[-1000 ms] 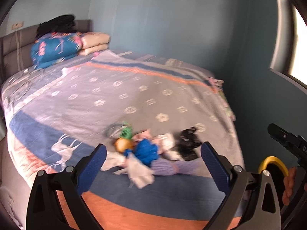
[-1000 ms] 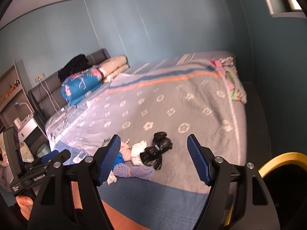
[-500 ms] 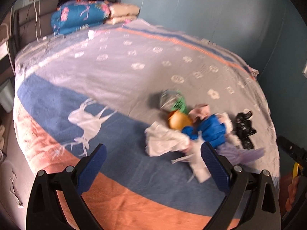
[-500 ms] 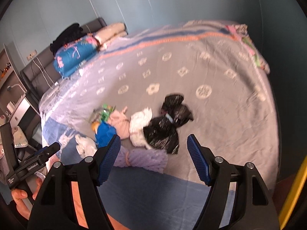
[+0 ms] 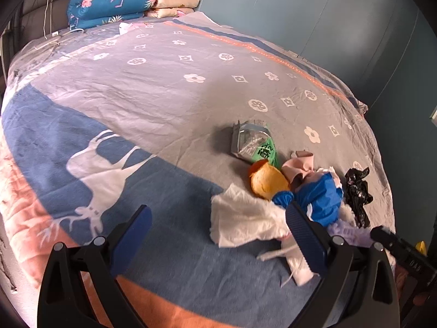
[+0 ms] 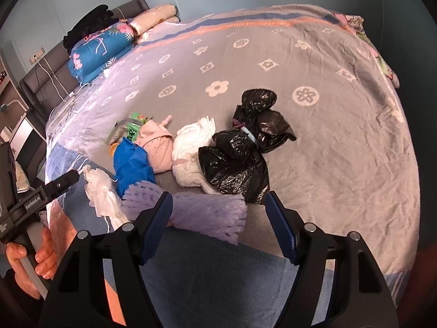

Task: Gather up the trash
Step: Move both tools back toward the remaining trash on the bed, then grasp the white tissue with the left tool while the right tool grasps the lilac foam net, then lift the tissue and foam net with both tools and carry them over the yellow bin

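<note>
Trash heap lies near the foot edge of the bed (image 5: 169,101), on the grey flower-print cover where it meets the blue band.

Right gripper (image 6: 220,220): jaws closing but not yet clenched, nothing pressed between them. The lilac foam fruit-net sleeve (image 6: 210,214) sits just ahead, partly in the gap; the crumpled black plastic bag (image 6: 240,161) lies just beyond its far end.

Left gripper (image 5: 218,231): jaws spread wide, released, empty. The crumpled white tissue (image 5: 243,222) lies in the gap toward the right-hand finger, which overlaps the blue plastic wad (image 5: 322,196). Orange round piece (image 5: 267,180) and green-and-silver foil packet (image 5: 254,142) further in.

Judgement, for a clean pick:
- right: straddle the sleeve across its narrow waist; foam compresses, so close fully.
- left: shift toward the tissue's bulk, avoid pinching the bedcover.
- take one item per grasp; the pieces touch and may drag along.
</note>
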`<state>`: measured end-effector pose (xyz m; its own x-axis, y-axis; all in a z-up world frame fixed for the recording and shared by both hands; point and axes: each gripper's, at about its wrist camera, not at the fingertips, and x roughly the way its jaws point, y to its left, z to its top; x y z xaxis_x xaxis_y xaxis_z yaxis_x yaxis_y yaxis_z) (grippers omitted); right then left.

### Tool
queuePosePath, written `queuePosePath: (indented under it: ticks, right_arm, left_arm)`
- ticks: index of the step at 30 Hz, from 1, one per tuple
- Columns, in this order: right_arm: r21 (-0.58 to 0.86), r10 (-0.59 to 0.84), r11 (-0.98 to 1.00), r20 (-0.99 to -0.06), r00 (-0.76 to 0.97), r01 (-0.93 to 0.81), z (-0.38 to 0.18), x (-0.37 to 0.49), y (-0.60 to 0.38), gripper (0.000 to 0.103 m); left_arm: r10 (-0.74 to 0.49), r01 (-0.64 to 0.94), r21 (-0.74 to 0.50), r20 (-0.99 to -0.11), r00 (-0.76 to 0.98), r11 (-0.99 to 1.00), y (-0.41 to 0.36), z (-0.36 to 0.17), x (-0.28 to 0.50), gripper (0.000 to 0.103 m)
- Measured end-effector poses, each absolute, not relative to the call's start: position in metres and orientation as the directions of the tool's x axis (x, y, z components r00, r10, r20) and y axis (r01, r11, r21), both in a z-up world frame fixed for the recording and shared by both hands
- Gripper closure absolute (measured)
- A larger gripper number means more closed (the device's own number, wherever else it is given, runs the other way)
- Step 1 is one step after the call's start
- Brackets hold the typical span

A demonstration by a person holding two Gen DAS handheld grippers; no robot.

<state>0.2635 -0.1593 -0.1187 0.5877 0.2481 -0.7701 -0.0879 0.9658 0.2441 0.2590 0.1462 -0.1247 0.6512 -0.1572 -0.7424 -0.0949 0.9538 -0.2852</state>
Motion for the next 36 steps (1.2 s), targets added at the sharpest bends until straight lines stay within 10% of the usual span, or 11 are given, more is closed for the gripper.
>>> queuePosePath:
  ticks: [7,18,36]
  right_arm:
    - [0.258,0.268,0.961,-0.789,0.554,-0.098,-0.133,0.274,-0.15,0.047]
    - [0.258,0.282,0.958,-0.776,0.564,-0.124,-0.13,0.269,-0.143,0.074]
    - [0.282,0.315,0.946,-0.697,0.644,-0.157,-0.081,0.246,-0.147,0.077]
  left_arm:
    - [-0.217,-0.022,-0.296,-0.745,0.631,0.955,0.133,-0.137,0.272,0.026]
    - [-0.273,0.03,-0.325,-0.739,0.616,0.945,0.124,-0.142,0.271,0.095]
    - [-0.291,0.035,-0.361,-0.684,0.669,0.932,0.137,-0.1,0.235,0.1]
